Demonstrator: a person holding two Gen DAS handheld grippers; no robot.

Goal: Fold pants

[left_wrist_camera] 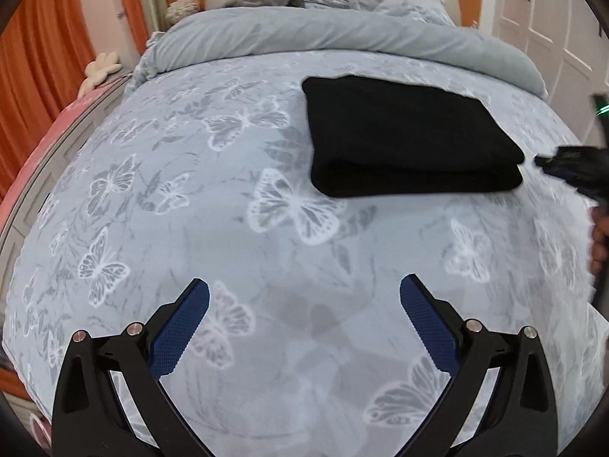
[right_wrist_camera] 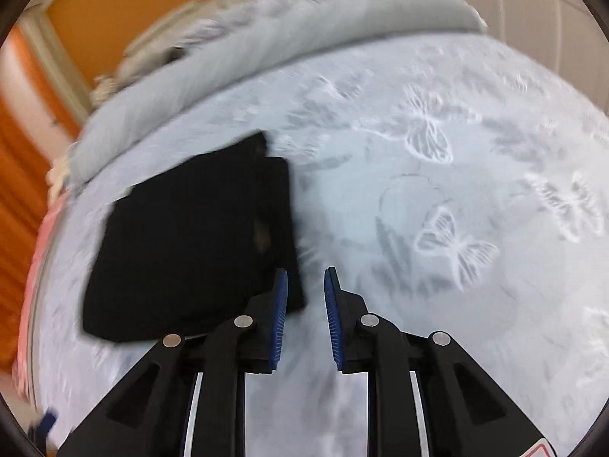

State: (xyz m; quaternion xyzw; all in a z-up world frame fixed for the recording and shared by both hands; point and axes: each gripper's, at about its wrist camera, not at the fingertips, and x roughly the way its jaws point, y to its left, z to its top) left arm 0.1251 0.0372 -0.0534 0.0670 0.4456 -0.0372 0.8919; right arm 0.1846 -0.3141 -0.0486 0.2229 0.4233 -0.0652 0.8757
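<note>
While the black pants (left_wrist_camera: 411, 137) lie folded on the far right part of the bed (left_wrist_camera: 228, 251), the left gripper (left_wrist_camera: 304, 297) hovers nearer with jaws wide apart and empty. Just right of the pants, the right gripper (right_wrist_camera: 304, 278) holds nothing, jaws narrowly apart.

My right wrist view smears badly — the black folded pants (right_wrist_camera: 190, 236) lose their edges. In my left view the right gripper (left_wrist_camera: 548, 162) blurs, cut off at the frame edge.
</note>
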